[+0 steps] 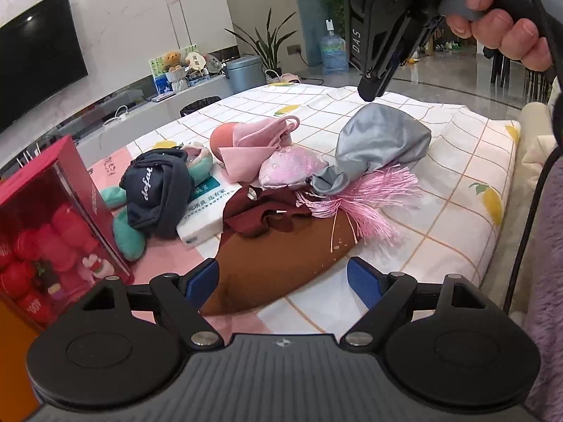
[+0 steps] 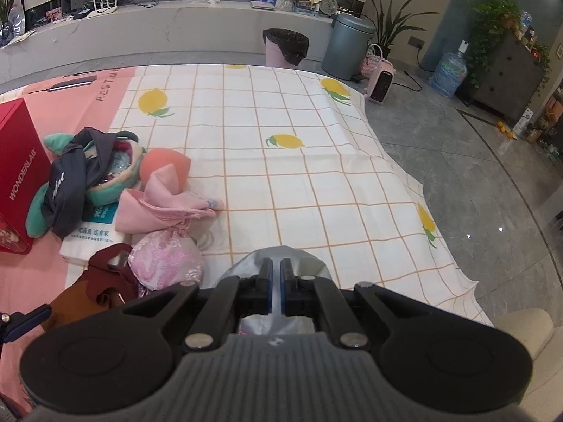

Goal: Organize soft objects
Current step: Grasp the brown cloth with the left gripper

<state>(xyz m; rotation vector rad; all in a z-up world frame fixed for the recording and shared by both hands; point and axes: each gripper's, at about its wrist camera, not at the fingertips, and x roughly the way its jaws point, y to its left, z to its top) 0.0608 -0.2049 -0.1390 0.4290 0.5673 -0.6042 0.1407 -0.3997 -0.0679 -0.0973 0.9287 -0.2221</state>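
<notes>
Now your left gripper gapes wide over the brown cloth on the lemon-print sheet; beyond it, your right gripper pinches the grey satin pouch beside the pink tassels.

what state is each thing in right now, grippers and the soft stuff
left gripper: open, fingers either side of the brown pouch's near end
right gripper: shut on the grey satin pouch
grey satin pouch: pinched at its top
brown pouch: lying flat
pink brocade pouch: lying on its side, tassel spread out
navy cap: crumpled over the green plush
</notes>
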